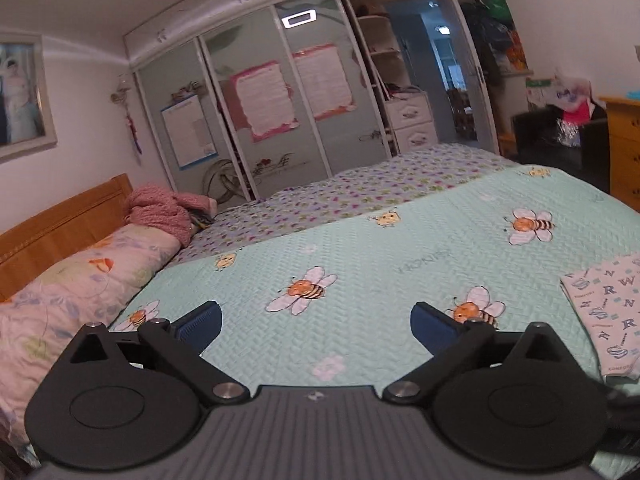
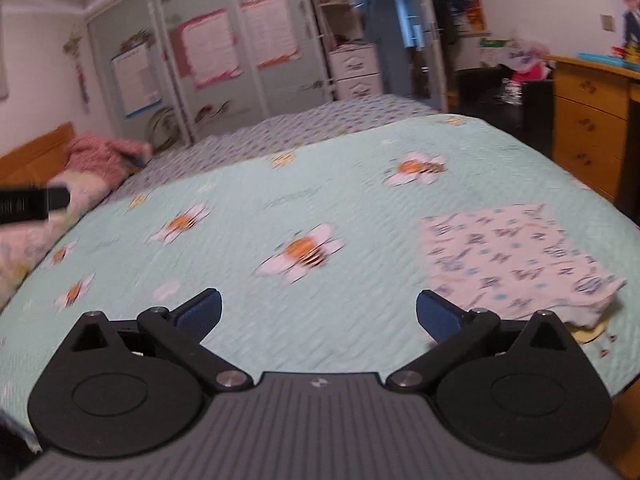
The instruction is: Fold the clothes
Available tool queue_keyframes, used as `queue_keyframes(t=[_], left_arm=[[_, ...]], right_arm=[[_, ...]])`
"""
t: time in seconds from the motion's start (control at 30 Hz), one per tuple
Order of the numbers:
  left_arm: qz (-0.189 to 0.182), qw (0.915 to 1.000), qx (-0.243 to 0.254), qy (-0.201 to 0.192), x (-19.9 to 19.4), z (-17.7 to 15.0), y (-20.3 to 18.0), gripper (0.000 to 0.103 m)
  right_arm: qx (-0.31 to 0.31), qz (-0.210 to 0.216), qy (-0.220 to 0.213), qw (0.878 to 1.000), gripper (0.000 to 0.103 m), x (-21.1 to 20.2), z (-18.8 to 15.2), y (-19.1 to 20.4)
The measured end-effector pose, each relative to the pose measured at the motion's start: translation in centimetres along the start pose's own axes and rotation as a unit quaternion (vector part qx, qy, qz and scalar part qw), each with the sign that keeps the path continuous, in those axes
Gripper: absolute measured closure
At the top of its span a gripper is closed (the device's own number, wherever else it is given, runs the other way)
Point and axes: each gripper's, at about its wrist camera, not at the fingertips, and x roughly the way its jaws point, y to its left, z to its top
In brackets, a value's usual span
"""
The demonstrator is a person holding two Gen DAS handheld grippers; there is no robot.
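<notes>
Blue-padded claws spread wide over a bee-print bed, nothing between the pads.

Left claw [image 1: 316, 320] and right claw [image 2: 318, 312] both stand fully open above the mint quilt [image 1: 380, 248]. A folded letter-print garment [image 2: 516, 260] lies flat on the quilt at the right of the right wrist frame, just beyond the right pad; in the left wrist frame it sits at the right edge. Pink clothes [image 1: 160, 212] lie heaped at the left, by the wooden headboard [image 1: 60, 224].
</notes>
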Motion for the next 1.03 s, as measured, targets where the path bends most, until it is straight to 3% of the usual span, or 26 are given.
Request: queue_keyframes(t=[0.13,0.33,0.47,0.63,0.8,0.9,1.03], left_arm=[[-0.029,0.9991,-0.028,0.017,0.3,-0.6,2.6,0.0],[-0.017,0.9984,-0.046,0.03,-0.4,-1.9,5.8,0.0],[-0.031,0.9956,-0.073,0.049,-0.2,-3.0,7.8,0.0],[-0.072,0.9867,-0.114,0.091,1.2,-4.4,9.8,0.0],[-0.113,0.9699,-0.154,0.151,3.4,-6.6,11.1,0.0],[-0.141,0.9644,-0.165,0.152,3.8,-7.7,11.3,0.0],[-0.168,0.9634,-0.145,0.151,3.3,-8.3,9.7,0.0]], right_arm=[[-0.035,0.023,0.02,0.999,0.0,0.2,-0.5,3.7],[-0.068,0.025,0.028,0.997,0.0,0.0,-1.0,7.2],[-0.076,0.026,0.04,0.996,0.0,-0.4,-1.8,8.2],[-0.107,0.024,0.043,0.993,0.0,-0.7,-2.7,9.7],[-0.122,0.021,0.045,0.991,0.0,-0.7,-3.0,10.7],[-0.127,0.021,0.047,0.991,0.0,-0.7,-3.2,11.1],[-0.132,0.019,0.053,0.99,0.0,-0.7,-3.7,11.3]])
